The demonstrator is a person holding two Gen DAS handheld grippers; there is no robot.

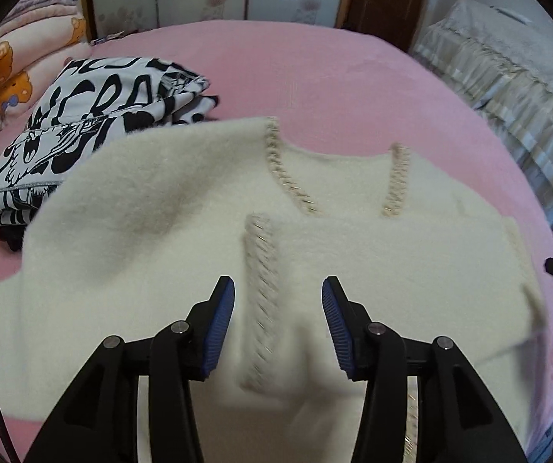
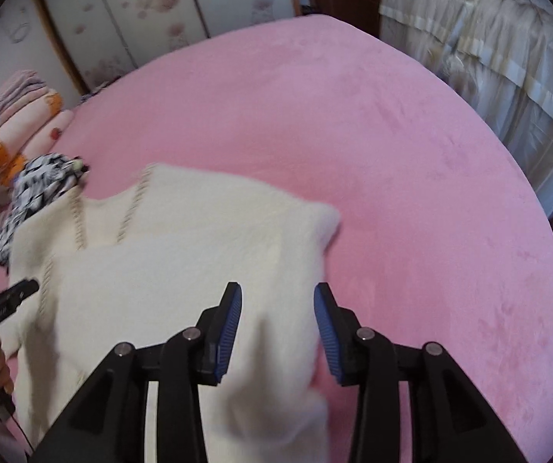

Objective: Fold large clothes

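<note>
Sweater (image 1: 184,208), cream and fluffy, lies partly folded on the pink bed (image 1: 315,77), close to a folded printed garment (image 1: 83,123). Left gripper (image 1: 278,322) and right gripper (image 2: 277,326) hover with fingers partly apart, holding nothing. Loose flaps may spring open; a careless grab could drag the layers askew.
</note>
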